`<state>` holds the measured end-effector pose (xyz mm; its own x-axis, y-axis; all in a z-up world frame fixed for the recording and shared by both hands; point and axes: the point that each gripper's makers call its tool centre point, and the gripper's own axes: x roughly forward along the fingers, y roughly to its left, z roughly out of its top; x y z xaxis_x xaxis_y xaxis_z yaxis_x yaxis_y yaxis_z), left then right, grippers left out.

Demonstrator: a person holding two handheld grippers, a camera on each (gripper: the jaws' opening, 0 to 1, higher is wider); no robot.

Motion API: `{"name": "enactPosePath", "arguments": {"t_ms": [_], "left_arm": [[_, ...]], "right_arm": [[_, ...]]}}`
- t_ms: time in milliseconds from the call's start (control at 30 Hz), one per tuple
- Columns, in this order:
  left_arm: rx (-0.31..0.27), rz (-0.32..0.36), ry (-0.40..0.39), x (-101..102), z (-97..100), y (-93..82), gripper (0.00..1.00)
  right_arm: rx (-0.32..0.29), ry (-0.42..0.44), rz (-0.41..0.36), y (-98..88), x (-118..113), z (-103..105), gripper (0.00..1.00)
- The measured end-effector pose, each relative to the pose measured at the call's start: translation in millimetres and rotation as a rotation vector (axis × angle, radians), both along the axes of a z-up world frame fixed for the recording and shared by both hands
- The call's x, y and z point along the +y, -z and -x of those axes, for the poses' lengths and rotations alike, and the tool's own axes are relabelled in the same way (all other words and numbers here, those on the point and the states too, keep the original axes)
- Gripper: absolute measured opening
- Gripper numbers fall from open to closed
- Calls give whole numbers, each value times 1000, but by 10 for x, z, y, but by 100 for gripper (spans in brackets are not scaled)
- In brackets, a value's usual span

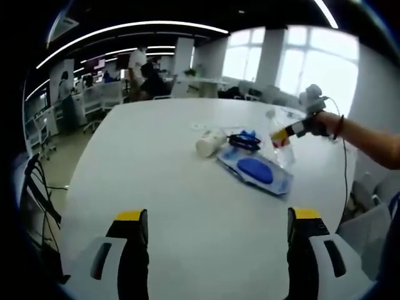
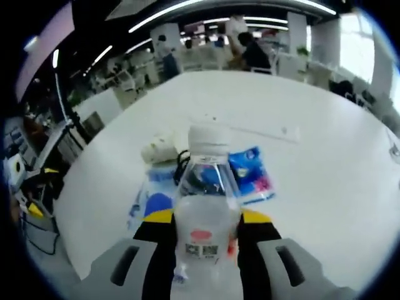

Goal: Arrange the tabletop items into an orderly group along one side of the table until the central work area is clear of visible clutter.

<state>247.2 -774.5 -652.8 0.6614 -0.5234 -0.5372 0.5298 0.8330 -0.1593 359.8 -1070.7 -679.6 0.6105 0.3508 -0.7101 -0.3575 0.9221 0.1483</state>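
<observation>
Right gripper (image 2: 203, 231) pinches the clear water bottle (image 2: 205, 206) upright beside the blue pouch (image 1: 257, 170) and paper cup (image 1: 210, 141) at the table's (image 1: 156, 187) far right; left gripper (image 1: 215, 240) spread, idle: keep bottle vertical, set it clear of neighbours.

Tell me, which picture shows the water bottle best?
The right gripper view: the water bottle stands large and close between that gripper's jaws, white cap up. In the left gripper view it looks small and far, held by the right gripper.
</observation>
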Motion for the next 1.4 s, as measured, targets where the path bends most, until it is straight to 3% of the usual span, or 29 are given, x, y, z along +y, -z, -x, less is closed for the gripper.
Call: {"name": "enactPosePath", "arguments": {"t_ms": [333,467,733,1067,1400], "left_arm": [[-9,3,2,0,20,-16,90],[-12,8,4,-8,34,-21,90],[-19,14,7,-19,61,-32,90],[-21,11,12,-24,72,-30,90],[-22,16,8,-13,75,-22,90]], "right_arm": [[-74,-131,-49,-280,334,-13,34],[-98,-190,-33,-345,488,-17,34],[-208,-396,-4,-470,879,-42,34],[-280,-571,13,-509,1317,-53,34],[-312,-654,-46,-535,1663,-89,34]]}}
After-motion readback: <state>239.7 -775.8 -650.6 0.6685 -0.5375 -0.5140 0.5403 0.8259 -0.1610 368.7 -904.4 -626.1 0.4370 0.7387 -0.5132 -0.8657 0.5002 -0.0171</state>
